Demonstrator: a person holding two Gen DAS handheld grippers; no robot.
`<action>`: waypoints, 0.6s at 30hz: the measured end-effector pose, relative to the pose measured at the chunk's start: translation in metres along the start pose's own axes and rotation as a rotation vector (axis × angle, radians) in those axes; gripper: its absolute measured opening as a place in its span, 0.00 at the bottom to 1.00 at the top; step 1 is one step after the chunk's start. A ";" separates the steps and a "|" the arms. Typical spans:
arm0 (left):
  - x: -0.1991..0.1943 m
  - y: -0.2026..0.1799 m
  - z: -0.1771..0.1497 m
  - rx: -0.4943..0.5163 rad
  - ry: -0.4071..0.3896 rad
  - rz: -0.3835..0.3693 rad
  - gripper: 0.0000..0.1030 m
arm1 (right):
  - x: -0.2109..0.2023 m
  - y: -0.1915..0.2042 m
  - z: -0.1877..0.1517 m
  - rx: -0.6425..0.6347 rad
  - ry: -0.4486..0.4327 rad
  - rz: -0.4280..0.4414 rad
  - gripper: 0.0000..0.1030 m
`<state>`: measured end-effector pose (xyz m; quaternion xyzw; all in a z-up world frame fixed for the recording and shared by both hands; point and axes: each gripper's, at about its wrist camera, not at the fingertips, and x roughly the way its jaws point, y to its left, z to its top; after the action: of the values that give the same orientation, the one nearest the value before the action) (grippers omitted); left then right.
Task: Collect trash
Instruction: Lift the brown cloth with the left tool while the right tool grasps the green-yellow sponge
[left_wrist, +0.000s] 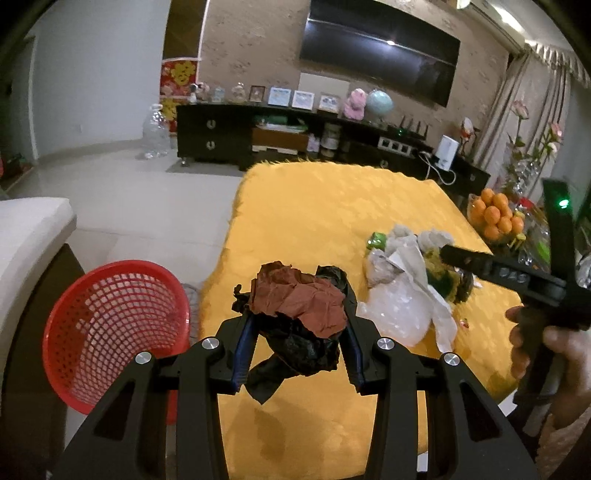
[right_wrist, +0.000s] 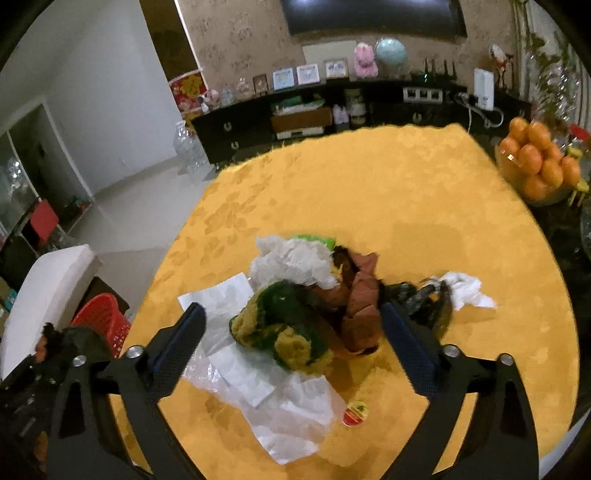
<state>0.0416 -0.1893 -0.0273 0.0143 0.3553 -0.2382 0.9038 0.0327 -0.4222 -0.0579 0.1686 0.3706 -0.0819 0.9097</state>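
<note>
The left hand-held gripper (left_wrist: 301, 332) is clamped on a crumpled wad of brown paper and black plastic (left_wrist: 301, 310), its blue pads pressed into both sides of the wad, which hangs clear above the yellow worktop (left_wrist: 314, 206). In the left wrist view the red basket (left_wrist: 110, 332) sits at the lower left of the frame, off the worktop's edge and lower than it, its open mouth turned up and toward the camera. The wad lies to the right of the basket and above it, so I judge that the carry has to go leftward across the frame before anything is let go; the left hand is plainly the nearer one to the basket.

The right hand-held gripper (right_wrist: 291, 325) stands wide apart with nothing between its pads. In the right wrist view the pile of trash (right_wrist: 295, 295) sits in the centre of the frame, straight ahead of the open jaws and slightly below them. A green and yellow scrubbing sponge (right_wrist: 284, 332) lies nearest, between the two fingertips as the camera sees it, its long axis running from upper left to lower right. Behind it are white tissue (right_wrist: 295, 258), brown paper (right_wrist: 362, 295) and a black bag (right_wrist: 424, 299); flat white paper (right_wrist: 236, 369) spreads underneath. Whether the pads touch the pile yet I cannot tell. The right hand is the nearer one to this heap. A bowl of oranges (right_wrist: 535, 162) stands well apart at the upper right.
</note>
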 end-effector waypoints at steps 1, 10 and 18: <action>-0.001 0.002 -0.001 0.000 -0.001 0.002 0.38 | 0.006 0.000 -0.001 0.011 0.017 0.011 0.86; -0.009 0.013 -0.001 -0.017 -0.021 0.020 0.38 | 0.028 0.012 -0.011 -0.032 0.103 0.031 0.53; -0.021 0.019 0.003 -0.018 -0.064 0.062 0.38 | 0.003 0.030 -0.009 -0.119 0.029 0.028 0.49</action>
<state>0.0383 -0.1636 -0.0144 0.0095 0.3275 -0.2070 0.9218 0.0375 -0.3916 -0.0588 0.1207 0.3857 -0.0443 0.9136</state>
